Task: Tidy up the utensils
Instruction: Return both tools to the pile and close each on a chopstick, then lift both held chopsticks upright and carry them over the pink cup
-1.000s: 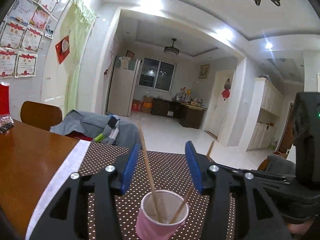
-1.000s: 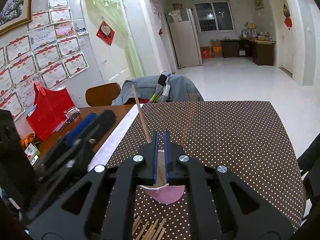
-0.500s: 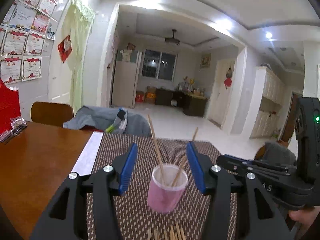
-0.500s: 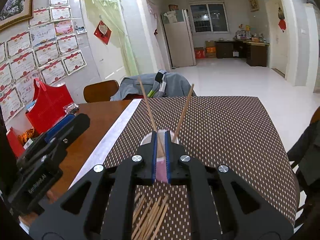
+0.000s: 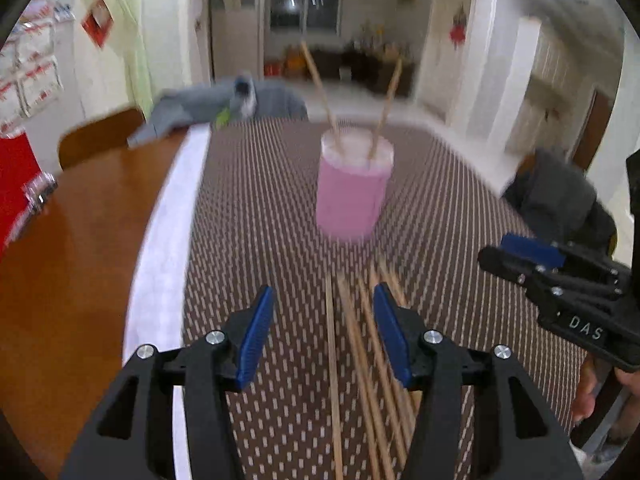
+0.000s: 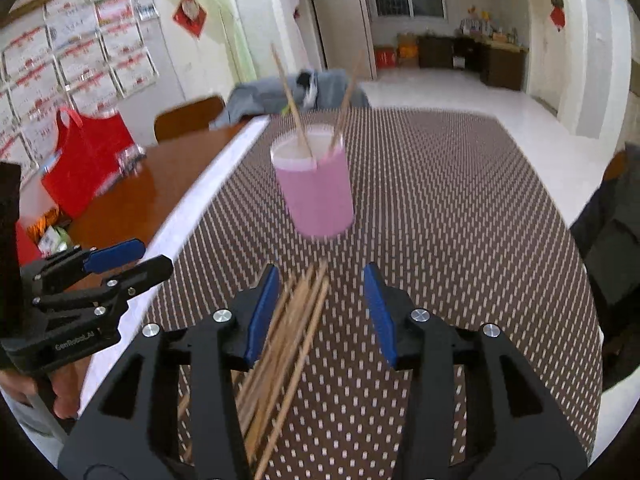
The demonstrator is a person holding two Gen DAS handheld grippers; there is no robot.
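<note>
We hold left gripper (image 5: 323, 326) and right gripper (image 6: 320, 312) with fingers apart, empty, above loose chopsticks (image 6: 280, 344) on dotted tablecloth (image 6: 460, 220). Pink cup (image 6: 316, 188) ahead stands upright, holding two chopsticks (image 6: 292, 104).

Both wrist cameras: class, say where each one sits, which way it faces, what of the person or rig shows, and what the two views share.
Left wrist: sits on the left gripper, faces forward over the mat to the pink cup; its open jaws show, with the right gripper and a hand at right.
Right wrist: sits on the right gripper, same heading; open jaws, with the left gripper at left.
Shared: cup, two sticks in it, loose sticks, mat.
</note>
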